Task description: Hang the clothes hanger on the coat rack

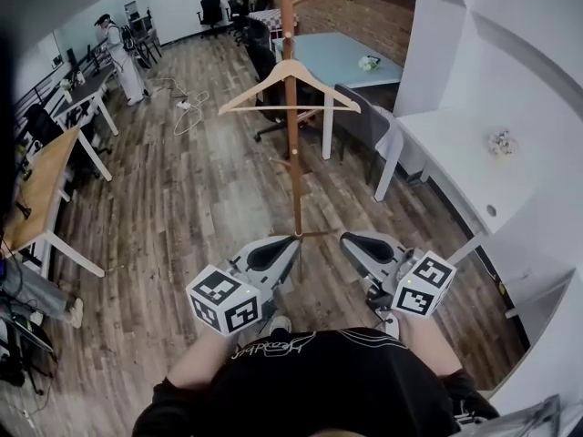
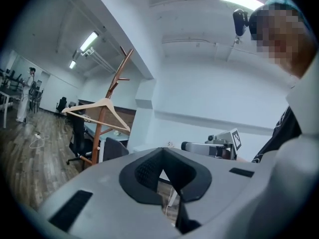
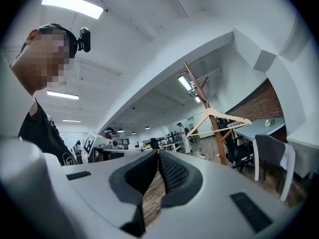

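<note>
A pale wooden clothes hanger [image 1: 289, 85] hangs on the tall brown coat rack [image 1: 292, 167], which stands on the wood floor straight ahead. Both grippers are low in the head view, close to the person's chest and well short of the rack. My left gripper [image 1: 293, 238] is shut with nothing between its pads. My right gripper [image 1: 347, 238] beside it is also shut and empty. The left gripper view has the hanger [image 2: 97, 108] and rack [image 2: 115, 83] off to the left, far beyond the jaws [image 2: 162, 151]. In the right gripper view the hanger [image 3: 217, 118] sits at the right of my gripper [image 3: 158, 153].
A grey table [image 1: 342, 57] with dark chairs [image 1: 360, 116] stands behind the rack. A white counter [image 1: 455, 153] runs along the right, wooden desks [image 1: 41, 189] along the left. A person [image 1: 118, 53] stands far back left, with cables [image 1: 187, 107] on the floor.
</note>
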### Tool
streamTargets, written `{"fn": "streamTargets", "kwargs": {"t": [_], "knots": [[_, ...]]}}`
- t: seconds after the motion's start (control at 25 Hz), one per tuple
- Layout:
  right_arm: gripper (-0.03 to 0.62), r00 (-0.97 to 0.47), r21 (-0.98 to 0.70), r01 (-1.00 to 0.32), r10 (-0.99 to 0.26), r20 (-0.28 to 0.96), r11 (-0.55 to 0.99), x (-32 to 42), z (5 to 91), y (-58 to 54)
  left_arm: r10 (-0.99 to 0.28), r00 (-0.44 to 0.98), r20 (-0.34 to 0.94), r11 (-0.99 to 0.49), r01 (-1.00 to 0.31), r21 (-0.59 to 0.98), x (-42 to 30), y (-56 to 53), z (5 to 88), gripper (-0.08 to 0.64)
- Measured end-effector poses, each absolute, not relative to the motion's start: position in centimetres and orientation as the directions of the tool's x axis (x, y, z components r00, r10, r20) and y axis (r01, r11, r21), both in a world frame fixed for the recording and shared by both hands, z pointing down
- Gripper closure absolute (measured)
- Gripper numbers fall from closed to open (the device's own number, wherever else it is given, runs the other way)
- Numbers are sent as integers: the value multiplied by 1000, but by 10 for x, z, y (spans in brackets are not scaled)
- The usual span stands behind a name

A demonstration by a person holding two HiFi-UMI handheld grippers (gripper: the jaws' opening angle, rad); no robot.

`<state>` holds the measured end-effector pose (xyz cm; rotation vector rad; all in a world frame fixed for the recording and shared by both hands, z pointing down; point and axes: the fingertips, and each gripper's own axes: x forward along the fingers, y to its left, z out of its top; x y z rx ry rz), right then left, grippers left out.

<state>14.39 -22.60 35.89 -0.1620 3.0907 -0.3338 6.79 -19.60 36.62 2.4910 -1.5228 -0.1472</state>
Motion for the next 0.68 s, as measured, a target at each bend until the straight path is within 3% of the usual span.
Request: {"fn": "streamTargets", "kwargs": {"t": [0.68], "knots": [[548,-994,-182,-94,-101,-30,979,168,345,-187,-871,492,4,-487,-863,134,98,-153,345,552]]}}
